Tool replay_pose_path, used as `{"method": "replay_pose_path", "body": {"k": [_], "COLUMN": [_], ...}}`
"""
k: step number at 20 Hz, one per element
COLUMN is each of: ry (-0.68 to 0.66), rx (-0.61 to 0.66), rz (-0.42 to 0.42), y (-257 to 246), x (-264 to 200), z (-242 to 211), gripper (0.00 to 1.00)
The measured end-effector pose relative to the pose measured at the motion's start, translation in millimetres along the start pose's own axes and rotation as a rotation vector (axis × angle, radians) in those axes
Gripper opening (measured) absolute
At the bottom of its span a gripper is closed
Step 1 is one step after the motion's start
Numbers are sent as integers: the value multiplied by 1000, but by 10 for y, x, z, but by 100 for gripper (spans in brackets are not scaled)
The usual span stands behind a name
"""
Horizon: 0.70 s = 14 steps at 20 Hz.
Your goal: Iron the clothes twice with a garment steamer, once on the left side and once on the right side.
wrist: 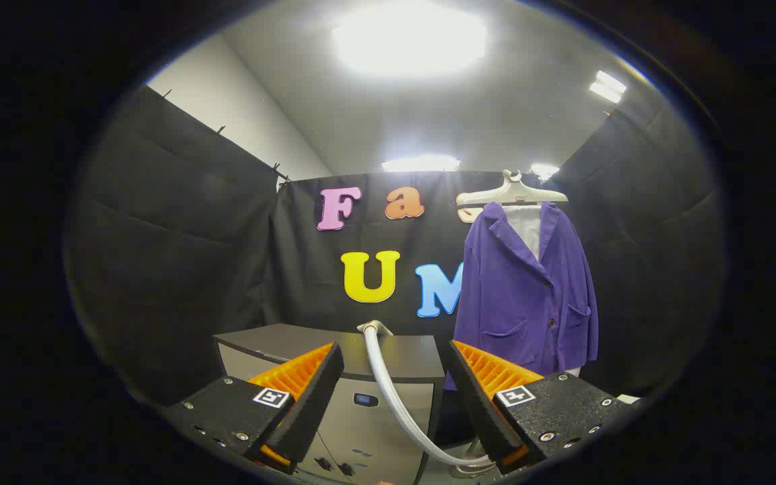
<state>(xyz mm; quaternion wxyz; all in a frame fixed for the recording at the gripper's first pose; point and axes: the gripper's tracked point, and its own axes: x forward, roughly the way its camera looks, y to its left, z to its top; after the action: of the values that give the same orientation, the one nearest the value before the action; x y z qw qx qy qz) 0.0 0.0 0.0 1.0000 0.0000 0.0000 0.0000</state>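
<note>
A purple jacket (529, 289) hangs on a pale hanger (512, 195) against the booth's black back wall, beyond my right finger and up to the right. The garment steamer's grey base unit (354, 377) stands straight ahead, partly seen between my fingers. Its ribbed grey hose (395, 397) rises from the top of the unit and curves down toward my right finger. My gripper (395, 367) is open, with the hose and the unit's front showing through the gap. The steamer head is hidden below the fingers.
Black cloth walls close the booth on the left, back and right. Bright ceiling lamps (408, 37) shine overhead. The jacket hangs just to the right of the steamer unit, its hem reaching below the unit's top.
</note>
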Motion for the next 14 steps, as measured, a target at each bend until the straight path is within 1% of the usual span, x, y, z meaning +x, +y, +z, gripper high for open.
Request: {"method": "replay_pose_path", "body": {"k": [14], "ry": [7], "rx": [-11], "rz": [2], "y": [-123], "x": [8], "z": [-5], "gripper": [95]}}
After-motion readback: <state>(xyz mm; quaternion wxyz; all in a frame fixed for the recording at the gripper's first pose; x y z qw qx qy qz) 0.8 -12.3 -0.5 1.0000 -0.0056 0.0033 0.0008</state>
